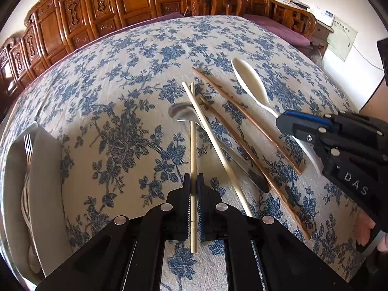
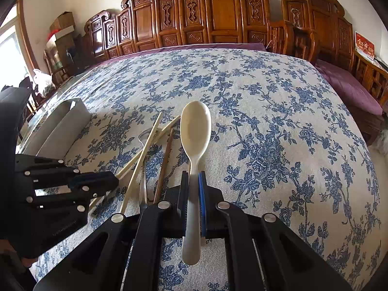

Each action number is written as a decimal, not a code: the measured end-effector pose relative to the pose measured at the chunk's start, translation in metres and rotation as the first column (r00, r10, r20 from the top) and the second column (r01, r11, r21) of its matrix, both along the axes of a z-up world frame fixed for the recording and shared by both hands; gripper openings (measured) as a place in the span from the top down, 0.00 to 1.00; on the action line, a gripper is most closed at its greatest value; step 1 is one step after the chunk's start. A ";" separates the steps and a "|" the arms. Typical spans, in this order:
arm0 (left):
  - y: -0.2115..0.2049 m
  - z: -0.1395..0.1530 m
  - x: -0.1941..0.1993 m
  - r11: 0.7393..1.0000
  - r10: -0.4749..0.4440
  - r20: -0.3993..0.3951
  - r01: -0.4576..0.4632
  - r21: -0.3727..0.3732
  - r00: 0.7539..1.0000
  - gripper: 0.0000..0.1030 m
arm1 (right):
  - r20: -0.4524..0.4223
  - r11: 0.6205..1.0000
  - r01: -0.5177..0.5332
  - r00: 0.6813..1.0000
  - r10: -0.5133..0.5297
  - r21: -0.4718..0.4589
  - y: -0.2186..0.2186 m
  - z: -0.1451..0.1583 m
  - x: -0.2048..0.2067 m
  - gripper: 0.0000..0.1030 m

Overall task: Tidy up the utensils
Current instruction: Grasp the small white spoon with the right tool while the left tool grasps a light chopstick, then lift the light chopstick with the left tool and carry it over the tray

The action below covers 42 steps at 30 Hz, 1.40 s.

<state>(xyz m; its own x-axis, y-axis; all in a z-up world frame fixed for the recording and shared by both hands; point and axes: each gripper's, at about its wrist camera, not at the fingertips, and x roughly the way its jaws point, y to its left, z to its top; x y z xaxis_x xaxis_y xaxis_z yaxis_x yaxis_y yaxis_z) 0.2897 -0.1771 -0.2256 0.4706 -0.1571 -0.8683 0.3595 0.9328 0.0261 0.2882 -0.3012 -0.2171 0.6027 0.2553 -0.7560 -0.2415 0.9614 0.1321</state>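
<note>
My left gripper [image 1: 193,181] is shut on a pale wooden chopstick [image 1: 193,133], which points away from me over the floral tablecloth. Its mate [image 1: 213,143] lies slanted beside it across a metal spoon [image 1: 184,115]. Two dark brown chopsticks [image 1: 247,116] lie to the right. My right gripper [image 2: 194,177] is shut on the handle of a cream plastic spoon [image 2: 195,126], bowl pointing away. That spoon also shows in the left wrist view [image 1: 249,82], with the right gripper [image 1: 286,121] at its handle. The left gripper [image 2: 106,179] shows at the left of the right wrist view.
A white utensil holder [image 1: 46,160] with a fork [image 1: 28,143] in it stands at the table's left; it also shows in the right wrist view [image 2: 60,123]. Carved wooden chairs [image 2: 218,12] line the far side. A purple-cushioned bench [image 2: 349,87] is at the right.
</note>
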 end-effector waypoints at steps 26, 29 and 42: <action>0.038 0.078 0.005 0.997 0.076 0.163 -0.072 -0.031 0.984 0.96 | 0.009 1.000 -0.006 1.000 0.006 -0.008 0.010 0.002 -0.003 0.91; 0.045 0.080 0.000 0.997 0.080 0.166 -0.076 -0.033 0.983 0.96 | 0.014 1.000 -0.008 1.000 0.009 -0.015 0.014 0.004 -0.006 0.91; 0.093 0.083 -0.023 0.993 0.110 0.168 -0.102 -0.053 0.980 0.96 | 0.010 0.999 -0.024 1.000 0.025 -0.042 0.039 0.006 -0.023 0.91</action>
<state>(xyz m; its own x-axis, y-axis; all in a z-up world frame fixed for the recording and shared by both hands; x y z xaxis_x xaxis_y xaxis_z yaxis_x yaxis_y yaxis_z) 0.2665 -0.0843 -0.1426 0.6267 -0.1347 -0.7675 0.2524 0.9669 0.0364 0.2650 -0.2627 -0.2107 0.6046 0.2382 -0.7601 -0.2660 0.9598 0.0892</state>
